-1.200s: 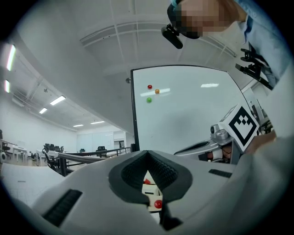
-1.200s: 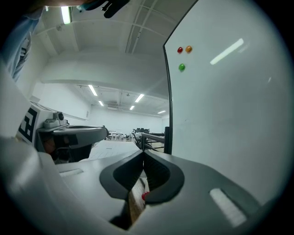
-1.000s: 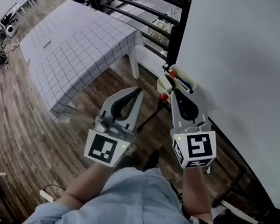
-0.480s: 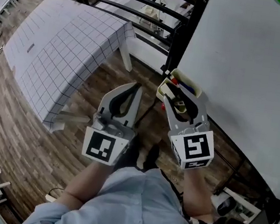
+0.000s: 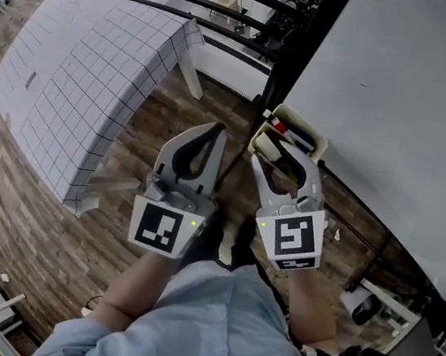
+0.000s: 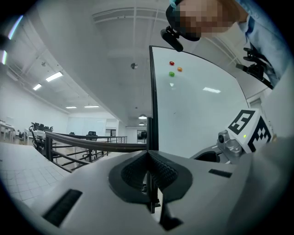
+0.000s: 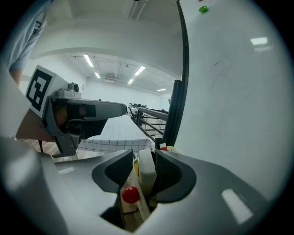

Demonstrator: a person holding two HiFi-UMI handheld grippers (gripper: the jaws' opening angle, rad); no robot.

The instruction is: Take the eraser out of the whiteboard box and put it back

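Between my right gripper's (image 7: pixel 144 158) jaws, the one eraser (image 7: pixel 147 172) stands in the single box (image 5: pixel 320 145), just under my tips. I point slightly downward, and the jaws have just been opening from nearly shut a second ago. My left gripper (image 6: pixel 149 158), level alongside, is closed and empty.

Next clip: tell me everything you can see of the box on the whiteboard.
The box is a small, pale yellow, open-topped tray, plastic by the look, set against the lower corner of the whiteboard, beside its dark frame post. Inside lie markers, one red-capped, and a pale block, seemingly the eraser. The right gripper reaches over it; its jaws have just been opening and stand apart on either side of the eraser. How the box is fastened cannot be seen.
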